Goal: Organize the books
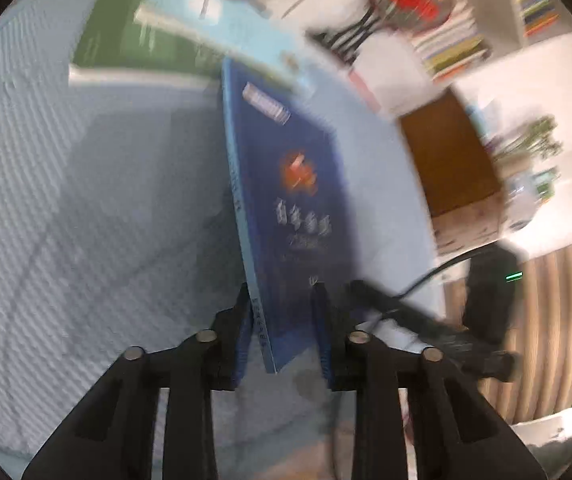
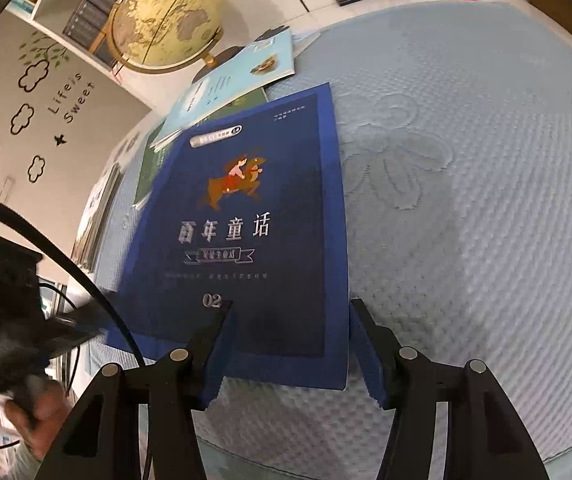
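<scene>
The dark blue book (image 2: 254,220) lay on the pale blue quilted surface (image 2: 466,200), its far end over a green book (image 1: 126,40) and beneath a light blue book (image 2: 242,76); the left hand-held gripper (image 1: 282,292) was narrowly closed on its near corner; the right hand-held gripper (image 2: 290,308) stood partly open astride its near edge, pads (image 2: 366,344) not pressing; a globe (image 2: 166,20) stood behind.

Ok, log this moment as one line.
left gripper: blue book between fingers, grip unclear | right gripper: open at book's near edge | book on quilted pad
</scene>
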`<action>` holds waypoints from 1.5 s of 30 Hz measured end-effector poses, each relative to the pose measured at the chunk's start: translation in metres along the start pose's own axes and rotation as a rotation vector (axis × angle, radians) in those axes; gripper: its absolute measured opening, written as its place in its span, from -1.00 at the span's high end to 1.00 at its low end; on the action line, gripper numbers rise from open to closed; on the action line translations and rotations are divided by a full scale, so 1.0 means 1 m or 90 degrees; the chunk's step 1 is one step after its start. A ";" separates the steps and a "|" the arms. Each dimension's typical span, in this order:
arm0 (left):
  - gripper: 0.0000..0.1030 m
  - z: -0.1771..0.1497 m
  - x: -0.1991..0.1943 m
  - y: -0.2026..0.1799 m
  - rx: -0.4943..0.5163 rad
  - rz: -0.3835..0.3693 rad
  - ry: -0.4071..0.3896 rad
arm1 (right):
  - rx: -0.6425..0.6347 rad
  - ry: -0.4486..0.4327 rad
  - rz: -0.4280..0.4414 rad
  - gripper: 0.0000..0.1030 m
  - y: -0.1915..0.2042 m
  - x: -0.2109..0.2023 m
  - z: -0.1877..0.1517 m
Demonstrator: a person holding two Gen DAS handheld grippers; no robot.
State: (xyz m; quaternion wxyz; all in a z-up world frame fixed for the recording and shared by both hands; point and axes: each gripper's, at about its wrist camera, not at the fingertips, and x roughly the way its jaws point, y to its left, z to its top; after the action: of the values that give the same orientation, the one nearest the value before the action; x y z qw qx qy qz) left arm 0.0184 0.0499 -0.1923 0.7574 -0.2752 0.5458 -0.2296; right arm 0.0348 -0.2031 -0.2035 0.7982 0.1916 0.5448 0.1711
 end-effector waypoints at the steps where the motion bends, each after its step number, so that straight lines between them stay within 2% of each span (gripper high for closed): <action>1: 0.73 0.000 0.005 0.002 -0.010 -0.010 0.002 | -0.001 -0.002 -0.007 -0.08 0.002 0.000 -0.001; 2: 0.80 -0.001 0.008 0.003 -0.019 -0.017 0.000 | -0.003 -0.003 -0.012 -0.08 0.005 0.001 -0.001; 5: 0.79 0.005 0.016 0.002 -0.028 -0.007 -0.014 | 0.003 0.001 -0.023 -0.08 0.007 0.001 -0.002; 7: 0.80 0.011 0.014 0.003 -0.039 -0.034 -0.011 | 0.023 0.017 -0.011 -0.08 0.008 -0.002 -0.002; 8: 0.80 0.013 0.010 0.003 -0.044 -0.052 -0.011 | 0.040 0.028 0.010 -0.08 0.009 -0.002 -0.002; 10: 0.80 0.022 0.000 0.004 -0.065 -0.126 -0.013 | 0.064 0.039 0.045 -0.08 0.008 -0.005 -0.005; 13: 0.79 0.028 -0.011 0.003 -0.077 -0.188 -0.011 | 0.140 0.036 0.151 -0.23 -0.003 -0.012 -0.011; 17: 0.79 0.033 -0.012 0.010 -0.108 -0.222 0.003 | 0.277 0.039 0.286 -0.25 -0.028 0.002 -0.024; 19: 0.79 0.032 -0.012 0.014 -0.112 -0.220 0.009 | 0.318 0.030 0.324 -0.25 -0.030 0.011 -0.025; 21: 0.80 0.029 -0.011 0.017 -0.114 -0.210 0.017 | 0.321 0.014 0.334 0.02 -0.024 0.013 -0.021; 22: 0.81 0.030 -0.010 0.018 -0.115 -0.203 0.015 | 0.310 0.008 0.311 0.06 -0.019 0.012 -0.019; 23: 0.81 0.029 -0.011 0.020 -0.115 -0.190 0.013 | 0.289 -0.002 0.293 0.20 -0.013 0.010 -0.017; 24: 0.81 0.029 -0.012 0.022 -0.108 -0.170 0.011 | 0.271 -0.007 0.279 0.33 -0.008 0.008 -0.015; 25: 0.81 0.027 -0.014 0.022 -0.095 -0.144 0.010 | 0.246 -0.011 0.257 0.36 -0.001 0.006 -0.014; 30: 0.79 0.012 -0.019 0.004 0.022 0.001 0.004 | 0.029 -0.013 0.066 0.41 0.049 -0.004 -0.014; 33: 0.79 0.002 -0.022 -0.009 0.062 0.048 -0.008 | -0.050 -0.006 0.017 0.41 0.067 -0.006 -0.021; 41: 0.78 -0.031 -0.046 -0.036 0.102 0.129 -0.058 | -0.248 -0.008 -0.030 0.41 0.101 -0.028 -0.043; 45: 0.74 -0.048 -0.059 -0.049 0.121 0.183 -0.082 | -0.275 -0.002 -0.008 0.41 0.105 -0.039 -0.052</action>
State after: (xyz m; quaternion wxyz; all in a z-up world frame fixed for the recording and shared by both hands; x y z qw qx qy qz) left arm -0.0473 0.0433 -0.1302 0.8383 -0.1354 0.5058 -0.1518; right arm -0.0344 -0.1245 -0.1380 0.8226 0.0127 0.4956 0.2785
